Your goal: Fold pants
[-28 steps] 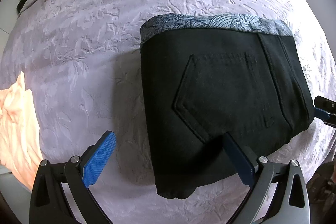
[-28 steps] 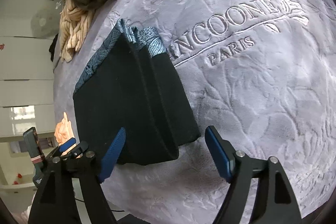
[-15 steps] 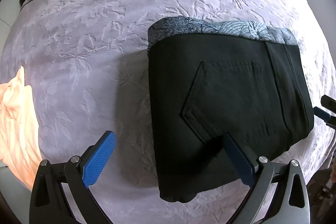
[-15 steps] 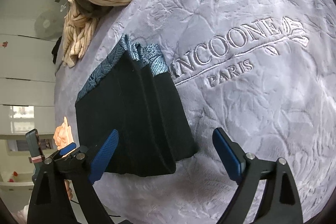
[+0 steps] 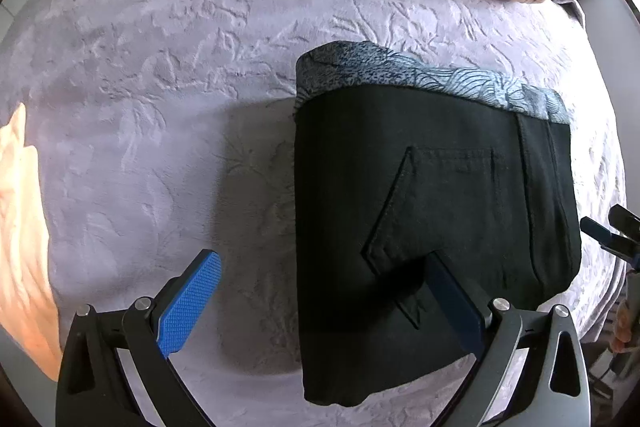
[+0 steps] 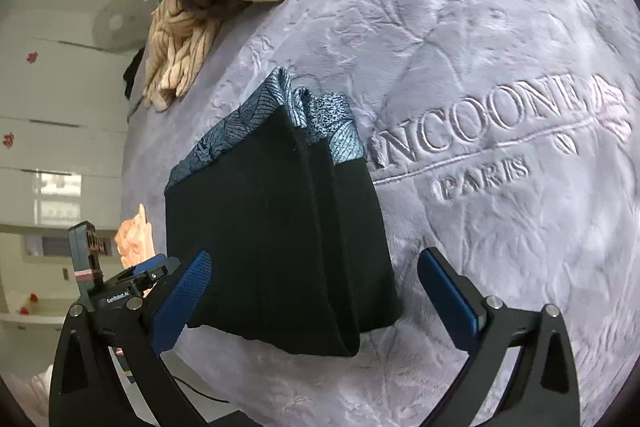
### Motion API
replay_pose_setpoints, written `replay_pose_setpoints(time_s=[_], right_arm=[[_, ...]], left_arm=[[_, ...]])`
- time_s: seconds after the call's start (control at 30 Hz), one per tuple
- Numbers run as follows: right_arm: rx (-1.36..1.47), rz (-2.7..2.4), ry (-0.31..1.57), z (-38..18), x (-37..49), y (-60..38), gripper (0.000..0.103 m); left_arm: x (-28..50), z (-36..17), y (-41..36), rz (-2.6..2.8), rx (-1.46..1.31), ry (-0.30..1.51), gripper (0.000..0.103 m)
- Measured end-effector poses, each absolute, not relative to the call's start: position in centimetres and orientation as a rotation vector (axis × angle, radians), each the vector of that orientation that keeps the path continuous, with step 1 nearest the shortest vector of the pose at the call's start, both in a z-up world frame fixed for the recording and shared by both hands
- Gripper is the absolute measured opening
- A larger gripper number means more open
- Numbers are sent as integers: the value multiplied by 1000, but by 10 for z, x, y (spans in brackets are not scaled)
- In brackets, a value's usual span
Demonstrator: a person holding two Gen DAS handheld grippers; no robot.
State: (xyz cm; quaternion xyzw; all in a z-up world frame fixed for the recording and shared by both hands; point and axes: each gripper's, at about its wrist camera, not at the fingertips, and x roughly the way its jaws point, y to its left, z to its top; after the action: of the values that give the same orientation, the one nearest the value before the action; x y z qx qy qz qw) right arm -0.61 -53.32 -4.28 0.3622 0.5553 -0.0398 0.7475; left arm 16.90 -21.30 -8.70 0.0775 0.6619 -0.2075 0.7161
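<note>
Right gripper (image 6: pixel 312 291) jaws opening wide, astride the folded black pants' (image 6: pixel 276 227) near corner, gripping nothing. Left gripper (image 5: pixel 324 295) spread wide, empty, straddling the pants' other edge. Pants lie on the lilac blanket (image 5: pixel 160 107), bare blanket all around

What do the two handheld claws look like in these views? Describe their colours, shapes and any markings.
Both the left claw and right claw have black angular frames with triangular cut-outs, silver screws and blue textured pads. In the right wrist view, the left claw carries small white lettering, too small to read for certain.
</note>
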Motion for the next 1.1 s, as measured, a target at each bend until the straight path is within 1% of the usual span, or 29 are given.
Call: replay_pose_setpoints(time_s=[0.4, 0.7, 0.83, 1.0, 1.1], right_arm=[[839, -94, 1260, -57, -4, -543, 103], [875, -64, 1276, -66, -6, -546, 103], [851, -45, 1303, -73, 3, -547, 103], [826, -13, 1358, -94, 24, -547, 103], [842, 97, 1329, -96, 39, -542, 103]], left_arm=[[169, -94, -218, -451, 145, 1474, 102], [177, -99, -209, -517, 45, 1512, 102], [183, -106, -210, -616, -29, 1552, 102], [186, -123, -226, -655, -48, 1572, 102], [188, -126, -233, -683, -72, 1556, 102]])
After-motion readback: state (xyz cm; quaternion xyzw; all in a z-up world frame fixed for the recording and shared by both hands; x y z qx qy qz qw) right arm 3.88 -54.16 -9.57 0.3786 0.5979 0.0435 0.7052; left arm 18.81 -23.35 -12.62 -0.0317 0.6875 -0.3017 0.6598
